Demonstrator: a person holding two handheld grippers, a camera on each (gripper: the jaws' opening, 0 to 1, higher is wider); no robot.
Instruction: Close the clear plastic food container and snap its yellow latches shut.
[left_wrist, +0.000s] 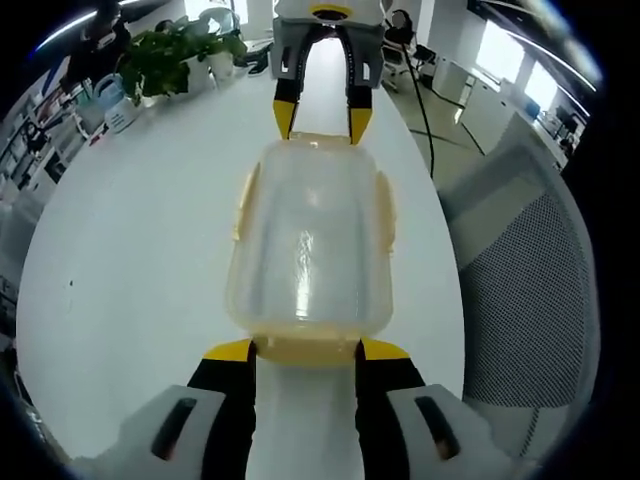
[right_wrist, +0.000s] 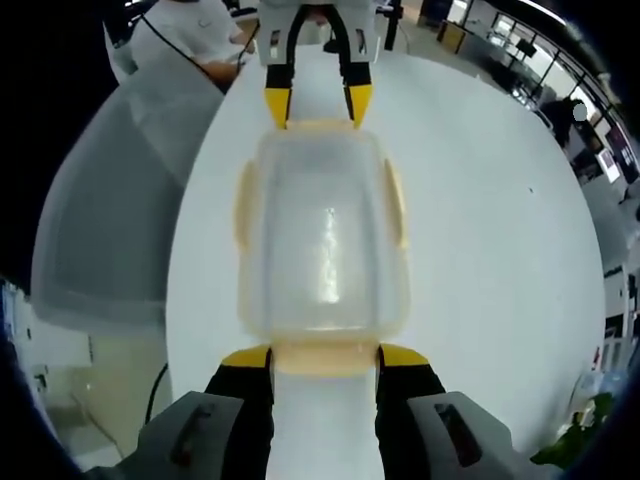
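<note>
One clear plastic food container (left_wrist: 308, 240) sits lid-on at the middle of the white worktop (left_wrist: 130, 260), with four yellow latches counted around it; whether any is snapped home is hard to make out through the cloudy plastic. In the left gripper view the left gripper (left_wrist: 305, 352) reaches up from 6 o'clock, jaws set narrowly astride the near end latch (left_wrist: 305, 348), while the right gripper (left_wrist: 322, 118) comes from 12 o'clock, jaws narrow at the far end. The right gripper view mirrors this. A potted plant (left_wrist: 175, 55) stands at 10 o'clock and a mesh chair (left_wrist: 530, 300) at 3 o'clock, partly cut off.
</note>
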